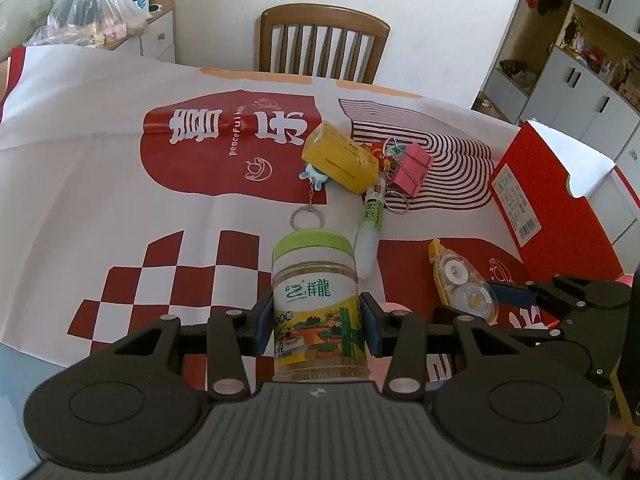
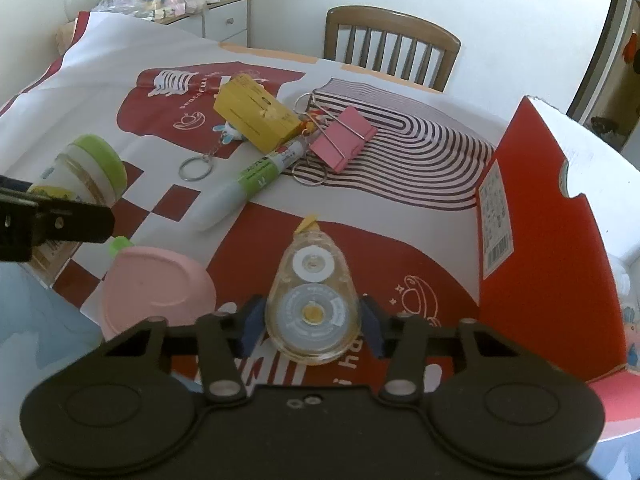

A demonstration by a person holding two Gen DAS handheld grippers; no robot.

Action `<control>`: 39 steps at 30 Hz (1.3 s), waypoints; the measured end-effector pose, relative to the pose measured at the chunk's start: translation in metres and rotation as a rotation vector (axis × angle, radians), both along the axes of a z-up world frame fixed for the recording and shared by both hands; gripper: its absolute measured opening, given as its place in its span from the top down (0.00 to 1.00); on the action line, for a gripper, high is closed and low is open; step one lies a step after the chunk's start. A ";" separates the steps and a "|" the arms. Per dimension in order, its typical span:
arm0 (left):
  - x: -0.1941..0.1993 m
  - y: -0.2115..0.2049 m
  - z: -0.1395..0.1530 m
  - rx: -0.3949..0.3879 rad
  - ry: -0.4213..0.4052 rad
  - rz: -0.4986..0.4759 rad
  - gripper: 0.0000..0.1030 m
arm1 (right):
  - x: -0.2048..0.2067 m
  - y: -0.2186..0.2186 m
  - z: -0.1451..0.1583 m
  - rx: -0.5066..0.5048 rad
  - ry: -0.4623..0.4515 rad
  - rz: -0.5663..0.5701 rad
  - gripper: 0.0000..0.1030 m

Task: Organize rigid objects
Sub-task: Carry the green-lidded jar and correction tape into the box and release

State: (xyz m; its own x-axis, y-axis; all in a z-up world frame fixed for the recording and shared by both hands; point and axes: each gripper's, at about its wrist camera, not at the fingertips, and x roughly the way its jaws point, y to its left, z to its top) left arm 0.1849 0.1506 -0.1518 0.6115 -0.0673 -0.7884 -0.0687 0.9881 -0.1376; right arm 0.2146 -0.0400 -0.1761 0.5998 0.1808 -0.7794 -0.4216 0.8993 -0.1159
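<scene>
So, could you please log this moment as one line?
left claw: shut on jar | right claw: open around correction tape | red box: right of both

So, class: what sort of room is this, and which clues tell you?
Probably a home dining room: a wooden chair at a cloth-covered table, cupboards full of household clutter, and a stuffed plastic bag.

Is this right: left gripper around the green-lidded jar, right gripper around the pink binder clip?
Not quite. The left gripper is around the jar, but the right gripper brackets the correction tape dispenser. In the right wrist view the binder clip lies farther out on the table.
</scene>
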 end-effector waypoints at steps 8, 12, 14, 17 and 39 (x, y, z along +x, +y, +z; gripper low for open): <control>-0.001 -0.005 0.003 -0.001 0.002 -0.014 0.57 | -0.006 -0.005 0.017 0.019 -0.003 -0.019 0.53; -0.002 -0.011 0.010 -0.005 -0.011 -0.028 0.57 | -0.014 -0.012 0.034 0.054 -0.013 -0.029 0.53; -0.002 -0.016 0.015 -0.006 -0.020 -0.036 0.57 | -0.018 -0.016 0.043 0.067 -0.024 -0.031 0.53; -0.003 -0.025 0.024 -0.008 -0.036 -0.054 0.57 | -0.025 -0.022 0.057 0.083 -0.041 -0.033 0.53; -0.005 -0.153 0.093 -0.017 -0.112 -0.227 0.57 | -0.045 -0.142 0.129 0.179 -0.142 -0.133 0.53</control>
